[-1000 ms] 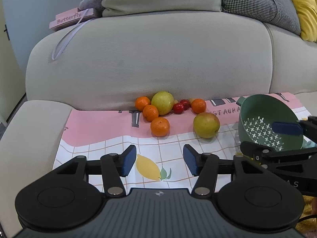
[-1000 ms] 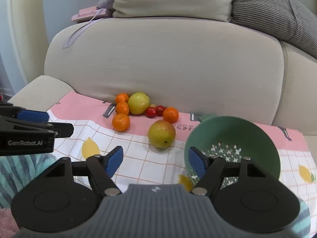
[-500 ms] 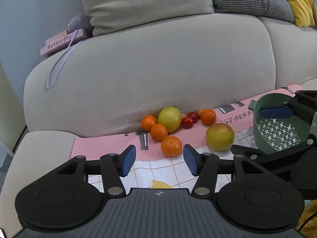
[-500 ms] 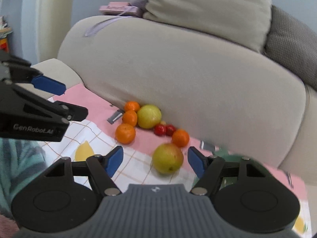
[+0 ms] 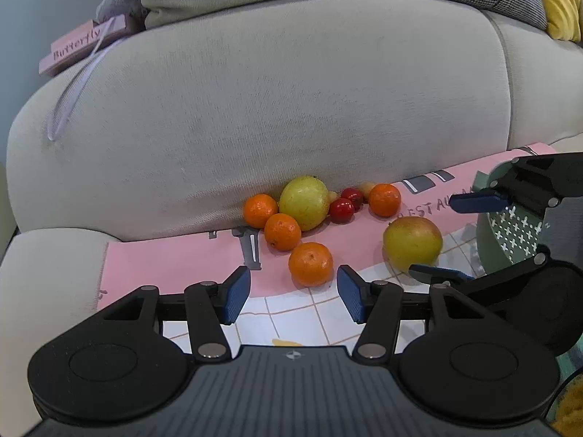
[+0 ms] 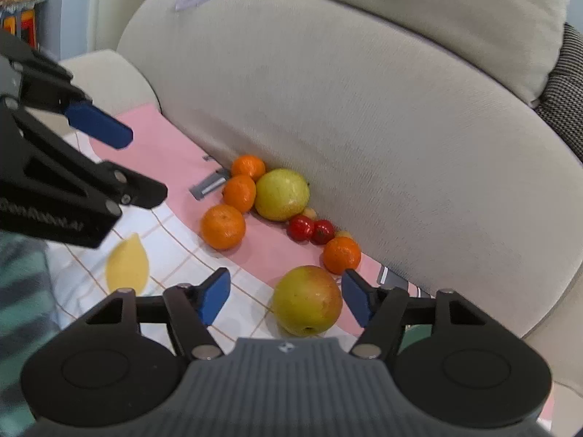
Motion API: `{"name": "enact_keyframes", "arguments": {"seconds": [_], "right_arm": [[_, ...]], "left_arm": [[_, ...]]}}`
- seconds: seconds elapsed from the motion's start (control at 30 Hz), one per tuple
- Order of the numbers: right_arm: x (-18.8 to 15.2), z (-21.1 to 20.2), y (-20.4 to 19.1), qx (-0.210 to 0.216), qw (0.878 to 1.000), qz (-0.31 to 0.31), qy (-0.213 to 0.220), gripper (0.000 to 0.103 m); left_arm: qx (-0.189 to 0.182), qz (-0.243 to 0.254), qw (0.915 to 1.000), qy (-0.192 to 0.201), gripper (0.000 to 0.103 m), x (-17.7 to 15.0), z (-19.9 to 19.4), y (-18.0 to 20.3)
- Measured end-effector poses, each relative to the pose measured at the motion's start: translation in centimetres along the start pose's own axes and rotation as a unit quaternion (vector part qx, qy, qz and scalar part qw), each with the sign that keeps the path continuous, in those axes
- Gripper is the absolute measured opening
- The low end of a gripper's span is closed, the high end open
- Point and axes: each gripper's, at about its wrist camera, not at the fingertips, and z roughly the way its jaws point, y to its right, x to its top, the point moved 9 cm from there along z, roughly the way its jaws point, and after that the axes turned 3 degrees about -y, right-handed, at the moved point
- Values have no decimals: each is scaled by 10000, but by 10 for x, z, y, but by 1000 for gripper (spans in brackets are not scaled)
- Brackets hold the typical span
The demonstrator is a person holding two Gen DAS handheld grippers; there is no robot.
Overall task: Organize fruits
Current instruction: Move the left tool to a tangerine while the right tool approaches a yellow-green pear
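While both grippers reach toward the fruit on the sofa seat, things lie as follows.

Left gripper [image 5: 293,293]: lower centre of the left wrist view; jaws apart, nothing between them, the nearest mandarin [image 5: 310,264] just beyond the tips.
Right gripper [image 6: 285,295]: lower centre of the right wrist view; jaws closing around the yellow-red apple [image 6: 307,300], pads not yet touching it.
Fruit pile: a yellow-green apple [image 5: 304,202], three more mandarins and two red cherry tomatoes [image 5: 341,210] lie at the foot of the sofa backrest [image 5: 277,94], mid-frame.
Mat [image 5: 175,258]: pink with a white checked part, spread under the fruit.
Green colander [image 5: 510,233]: right edge of the left wrist view, partly behind the right gripper.
Pink book [image 5: 82,45]: upper left, lettered "Butterfly", atop the backrest.
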Motion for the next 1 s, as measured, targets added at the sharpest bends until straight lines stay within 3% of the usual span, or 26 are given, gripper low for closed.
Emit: {"name": "enact_keyframes", "arguments": {"seconds": [0.37, 0.6, 1.0], "right_arm": [[-6, 39, 7, 79, 9987, -298, -406, 61], [-12, 62, 10, 80, 9968, -460, -648, 56], [-16, 92, 19, -233, 9931, -823, -797, 62]], "left_arm": [[-603, -23, 9980, -209, 65, 7, 39, 5], [-655, -56, 9966, -503, 65, 5, 73, 8], [-667, -357, 9939, -800, 65, -5, 118, 7]]}}
